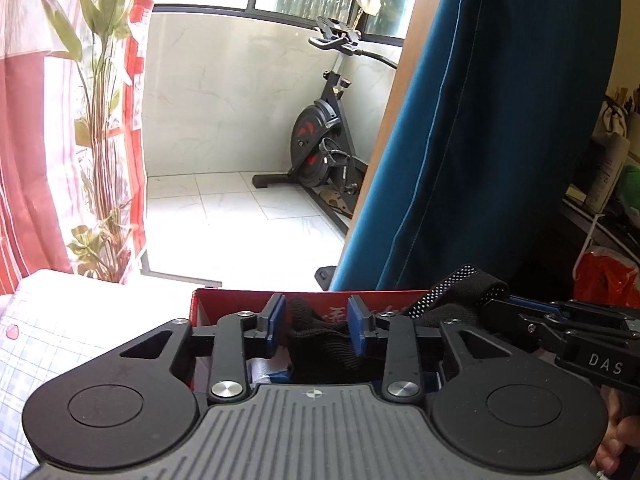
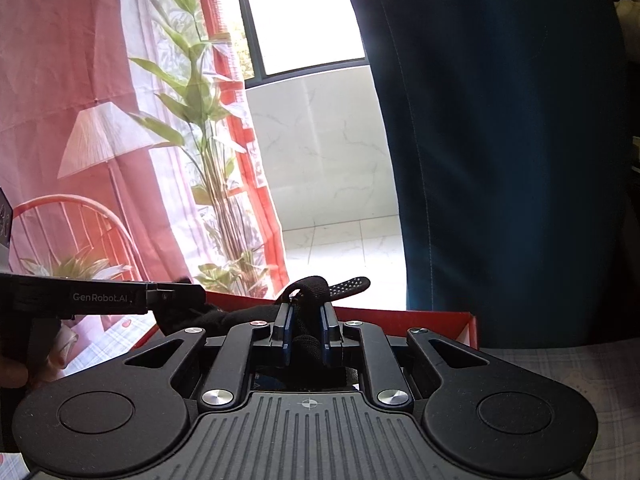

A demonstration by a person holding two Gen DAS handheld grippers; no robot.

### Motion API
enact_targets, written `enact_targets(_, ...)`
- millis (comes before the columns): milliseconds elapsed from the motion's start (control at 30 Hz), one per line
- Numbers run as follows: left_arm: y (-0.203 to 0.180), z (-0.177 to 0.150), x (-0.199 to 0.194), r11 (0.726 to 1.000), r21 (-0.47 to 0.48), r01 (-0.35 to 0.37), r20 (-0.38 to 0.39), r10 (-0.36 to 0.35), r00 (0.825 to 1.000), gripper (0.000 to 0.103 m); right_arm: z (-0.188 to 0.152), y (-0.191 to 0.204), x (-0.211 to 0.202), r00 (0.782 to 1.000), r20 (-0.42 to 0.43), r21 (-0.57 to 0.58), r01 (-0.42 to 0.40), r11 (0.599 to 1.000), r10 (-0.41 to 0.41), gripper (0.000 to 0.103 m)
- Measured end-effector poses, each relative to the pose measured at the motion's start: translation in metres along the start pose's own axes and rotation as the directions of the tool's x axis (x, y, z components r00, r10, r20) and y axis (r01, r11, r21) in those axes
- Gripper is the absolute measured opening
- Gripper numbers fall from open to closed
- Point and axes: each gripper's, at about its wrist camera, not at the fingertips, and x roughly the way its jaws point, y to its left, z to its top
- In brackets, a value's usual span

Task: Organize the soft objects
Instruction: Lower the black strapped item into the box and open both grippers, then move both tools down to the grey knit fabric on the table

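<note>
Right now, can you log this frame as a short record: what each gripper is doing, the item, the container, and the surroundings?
left gripper: pads either side of a black fabric item, gap visible, not clearly clamped
right gripper: shut on the same black fabric item
black fabric item: soft, with a perforated strap end, held over the box
red box: open top, directly below both grippers
surface: checked bedsheet under the box
background: blue curtain, exercise bike, printed red curtain

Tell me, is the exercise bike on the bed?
No, the exercise bike stands on the white tiled floor of the balcony, well beyond the checked bedding.
</note>
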Motion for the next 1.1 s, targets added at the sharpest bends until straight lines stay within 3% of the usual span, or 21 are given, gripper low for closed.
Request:
enact_targets(33, 0.000, -0.001, 0.002, 1.000, 0.003, -0.013, -0.001, 0.013, 1.000, 0.049, 0.000, -0.003, 0.004, 1.000, -0.011, 0.007, 0.011, 1.000, -0.011, 0.013)
enact_targets(167, 0.002, -0.010, 0.001, 1.000, 0.013, -0.003, -0.018, 0.003, 1.000, 0.050, -0.005, -0.011, 0.021, 0.994, -0.093, -0.005, 0.052, 0.999, -0.053, 0.015)
enact_targets(267, 0.002, -0.011, -0.004, 1.000, 0.029, -0.013, -0.013, 0.013, 1.000, 0.052, -0.010, -0.009, 0.025, 0.989, -0.120, -0.039, 0.087, 0.995, -0.091, 0.026)
enact_targets(700, -0.001, -0.008, -0.044, 0.996, 0.051, -0.070, 0.049, 0.067, 0.997, 0.062, -0.012, -0.008, -0.014, 0.989, -0.091, -0.060, 0.113, 0.992, -0.118, 0.042)
enact_targets(1100, -0.014, -0.047, -0.102, 0.997, 0.062, -0.050, 0.065, 0.046, 0.997, 0.062, -0.037, 0.020, -0.076, 0.997, -0.051, -0.121, 0.056, 0.991, -0.063, 0.045)
